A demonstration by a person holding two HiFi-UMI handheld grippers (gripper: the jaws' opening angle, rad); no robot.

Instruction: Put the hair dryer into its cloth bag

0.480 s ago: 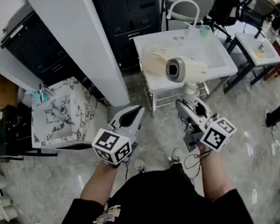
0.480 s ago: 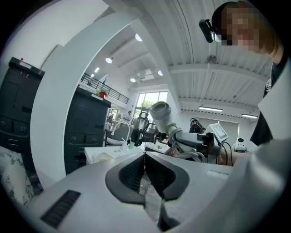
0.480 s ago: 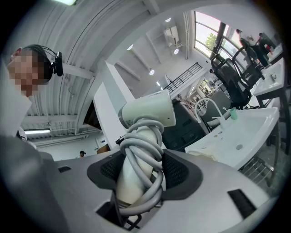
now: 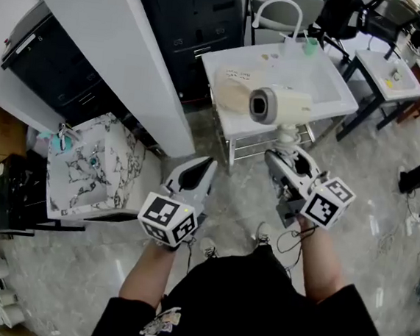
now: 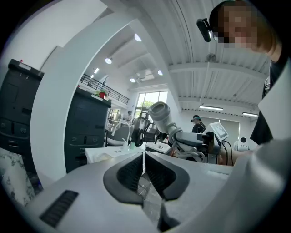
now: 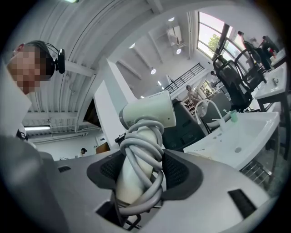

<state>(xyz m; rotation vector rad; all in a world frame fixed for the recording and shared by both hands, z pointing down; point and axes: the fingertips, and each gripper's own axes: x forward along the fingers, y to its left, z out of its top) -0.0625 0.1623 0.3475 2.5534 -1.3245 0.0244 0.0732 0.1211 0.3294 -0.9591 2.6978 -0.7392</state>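
Observation:
A cream hair dryer (image 4: 279, 104) stands upright in the air in front of a white table (image 4: 329, 85), its barrel level. My right gripper (image 4: 283, 153) is shut on its handle, which has the grey cord wound round it (image 6: 142, 152). The beige cloth bag (image 4: 232, 92) lies flat on the table just left of the dryer. My left gripper (image 4: 199, 171) hangs lower and to the left over the floor, shut with nothing in it (image 5: 144, 169). In the left gripper view the hair dryer (image 5: 162, 113) shows ahead to the right.
A white chair (image 4: 278, 15) and a green cup (image 4: 309, 45) are at the table's far side. A white pillar (image 4: 118, 51) and dark cabinets (image 4: 191, 21) stand to the left. A marble-patterned stand (image 4: 92, 167) is at lower left, another white table (image 4: 385, 73) at right.

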